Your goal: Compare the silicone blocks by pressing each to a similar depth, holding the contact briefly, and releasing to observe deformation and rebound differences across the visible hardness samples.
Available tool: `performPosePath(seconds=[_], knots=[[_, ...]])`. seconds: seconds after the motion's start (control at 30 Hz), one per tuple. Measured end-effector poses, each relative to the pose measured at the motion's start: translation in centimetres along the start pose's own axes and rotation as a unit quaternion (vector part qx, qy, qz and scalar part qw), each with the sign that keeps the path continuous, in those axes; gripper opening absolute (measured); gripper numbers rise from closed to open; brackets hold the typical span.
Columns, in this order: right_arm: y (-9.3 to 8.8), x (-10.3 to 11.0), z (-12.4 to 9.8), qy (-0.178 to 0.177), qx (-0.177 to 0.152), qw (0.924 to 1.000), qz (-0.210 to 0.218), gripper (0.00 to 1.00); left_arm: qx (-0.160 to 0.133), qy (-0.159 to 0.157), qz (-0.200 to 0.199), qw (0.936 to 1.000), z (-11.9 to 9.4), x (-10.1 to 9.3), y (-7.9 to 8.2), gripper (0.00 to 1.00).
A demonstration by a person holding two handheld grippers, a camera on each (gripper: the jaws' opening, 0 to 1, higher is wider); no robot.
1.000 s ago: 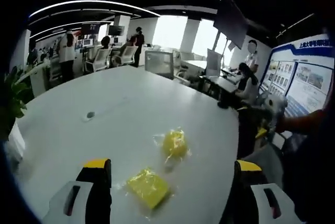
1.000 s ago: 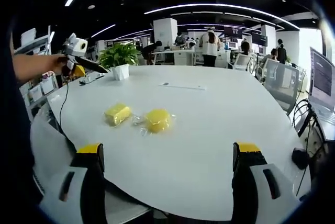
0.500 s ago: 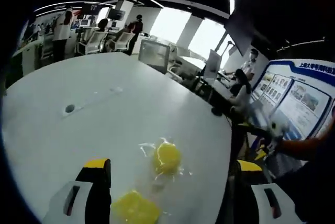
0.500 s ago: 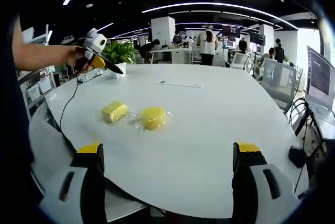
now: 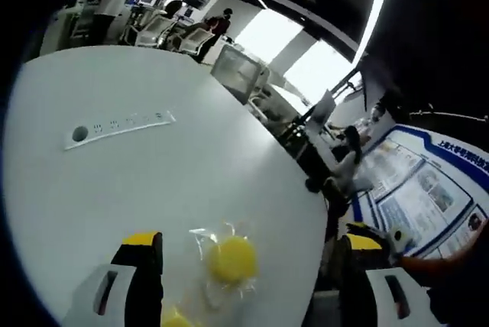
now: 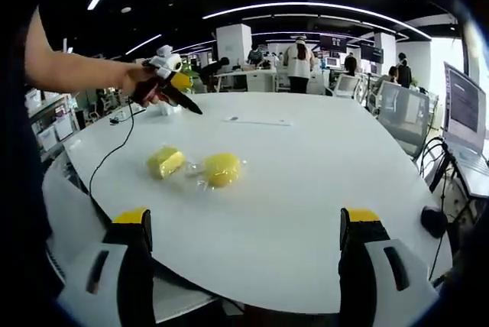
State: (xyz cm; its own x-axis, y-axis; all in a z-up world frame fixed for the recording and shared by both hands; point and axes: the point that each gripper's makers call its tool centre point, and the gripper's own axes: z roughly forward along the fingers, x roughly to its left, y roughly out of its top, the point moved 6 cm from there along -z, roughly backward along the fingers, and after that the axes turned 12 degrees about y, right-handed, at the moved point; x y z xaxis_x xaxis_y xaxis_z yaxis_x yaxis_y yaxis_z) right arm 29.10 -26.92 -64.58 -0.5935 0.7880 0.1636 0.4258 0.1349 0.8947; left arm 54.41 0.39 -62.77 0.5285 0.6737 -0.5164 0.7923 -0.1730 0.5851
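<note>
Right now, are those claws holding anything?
No. Both claws are open and empty; the two yellow blocks lie untouched in their clear wrappers on the white table.

Two yellow silicone blocks (image 6: 196,166) in clear wrap lie side by side.

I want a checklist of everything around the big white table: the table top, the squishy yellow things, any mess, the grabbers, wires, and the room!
Surface: round white table, smooth; long cable-port strip set in it.
Job's things: square yellow silicone block and round yellow silicone block, side by side, each in a clear plastic wrapper.
Clutter: nothing seen beyond the wrappers.
Grippers: left gripper held in a hand above the table's far edge, not touching the blocks, jaws wide apart in its own view; right gripper open, back from the blocks.
Cables: black cable hanging from the left gripper.
Surroundings: open office, standing people, ceiling light strips.
</note>
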Motion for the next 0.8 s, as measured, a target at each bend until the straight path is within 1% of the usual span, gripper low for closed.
performPosePath(seconds=[0.13, 0.2, 0.23, 0.3, 0.37, 0.43, 0.5, 0.53, 0.57, 0.63, 0.7, 0.8], knots=[[-0.2, -0.1, -0.3, -0.003, 0.0, 1.0, 0.003, 0.97, 0.023, -0.005, -0.033, 0.9992, 2.2, 0.8, 0.1, 0.99], [-0.3, -0.1, -0.5, -0.003, -0.001, 1.0, 0.006, 0.97, 0.035, -0.009, -0.054, 0.9979, 3.1, 1.1, -0.3, 0.99], [-0.4, 0.0, -0.5, -0.003, -0.001, 1.0, 0.006, 0.97, 0.041, -0.009, -0.072, 0.9965, 3.6, 1.3, -0.6, 0.99], [-0.5, 0.0, -0.5, -0.003, -0.002, 1.0, 0.007, 0.97, 0.048, -0.012, -0.089, 0.9948, 4.3, 1.6, -1.2, 0.99], [-0.6, 0.0, -0.5, -0.003, -0.005, 0.9999, 0.014, 0.96, 0.05, -0.008, -0.092, 0.9944, 5.2, 2.1, -1.5, 0.98], [-1.0, 0.2, -0.4, -0.001, 0.001, 0.9999, 0.014, 0.97, 0.055, -0.003, -0.093, 0.9942, 5.9, 2.2, -2.0, 0.97], [-1.1, 0.4, -0.4, 0.004, 0.008, 0.9999, 0.013, 0.96, 0.06, -0.006, -0.104, 0.9927, 6.4, 2.4, -2.4, 0.96], [-1.1, 0.4, -0.4, 0.004, 0.009, 0.9999, 0.011, 0.97, 0.072, -0.008, -0.118, 0.9904, 6.6, 2.5, -3.0, 0.94], [-1.1, 0.4, -0.5, 0.003, 0.011, 0.9999, 0.007, 0.96, 0.08, -0.009, -0.121, 0.9893, 6.9, 2.6, -3.5, 0.93], [-1.0, 0.3, -0.6, 0.002, 0.011, 0.9999, 0.009, 0.96, 0.094, -0.008, -0.118, 0.9885, 7.4, 2.9, -4.1, 0.92], [-0.9, 0.2, -0.6, 0.001, 0.011, 0.9999, 0.009, 0.96, 0.096, -0.006, -0.118, 0.9884, 7.7, 3.1, -4.1, 0.92], [-0.9, 0.1, -0.8, 0.0, 0.014, 0.9999, 0.008, 0.96, 0.097, -0.005, -0.126, 0.9873, 8.1, 3.6, -4.0, 0.88]])
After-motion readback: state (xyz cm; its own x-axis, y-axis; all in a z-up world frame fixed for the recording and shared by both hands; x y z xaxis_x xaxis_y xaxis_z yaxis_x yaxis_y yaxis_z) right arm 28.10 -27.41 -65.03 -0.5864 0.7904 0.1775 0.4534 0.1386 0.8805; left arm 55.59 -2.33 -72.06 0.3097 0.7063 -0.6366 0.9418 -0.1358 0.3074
